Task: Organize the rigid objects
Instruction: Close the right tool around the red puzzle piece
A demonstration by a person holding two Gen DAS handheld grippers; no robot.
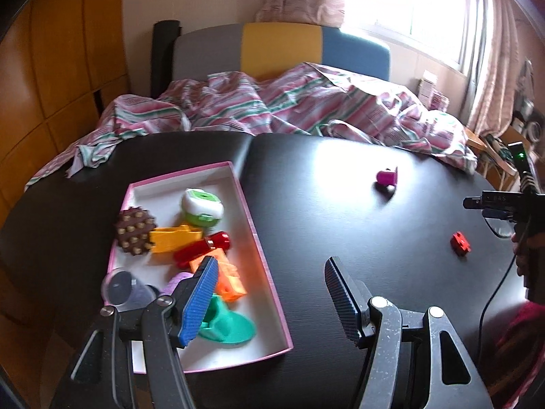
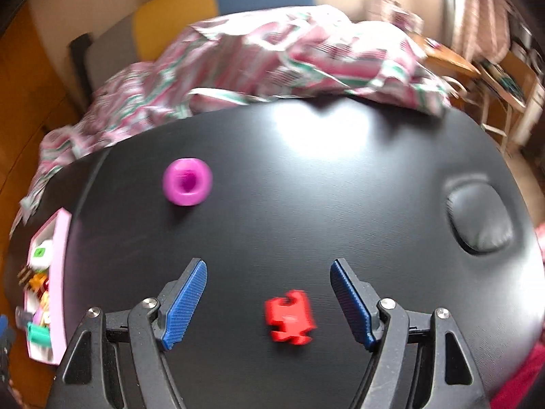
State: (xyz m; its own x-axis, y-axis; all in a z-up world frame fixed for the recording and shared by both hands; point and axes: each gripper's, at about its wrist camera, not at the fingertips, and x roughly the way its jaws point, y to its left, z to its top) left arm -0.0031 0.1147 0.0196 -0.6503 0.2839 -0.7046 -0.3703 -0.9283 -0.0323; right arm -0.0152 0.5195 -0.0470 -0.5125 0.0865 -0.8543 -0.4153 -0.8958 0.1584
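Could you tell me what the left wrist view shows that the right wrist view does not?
Only the left wrist view shows the pink box's whole interior, including the brown studded disc, and the open left tongs over the box edge. Only the right wrist view shows the black oval pad and the open right tongs framing the red piece. Both show the magenta cup and the black table.

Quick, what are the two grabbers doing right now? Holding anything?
Left hand-held gripper: open, holding nothing, above the box's edge.
Right hand-held gripper: open, holding nothing; the red piece lies on the table between its fingers.
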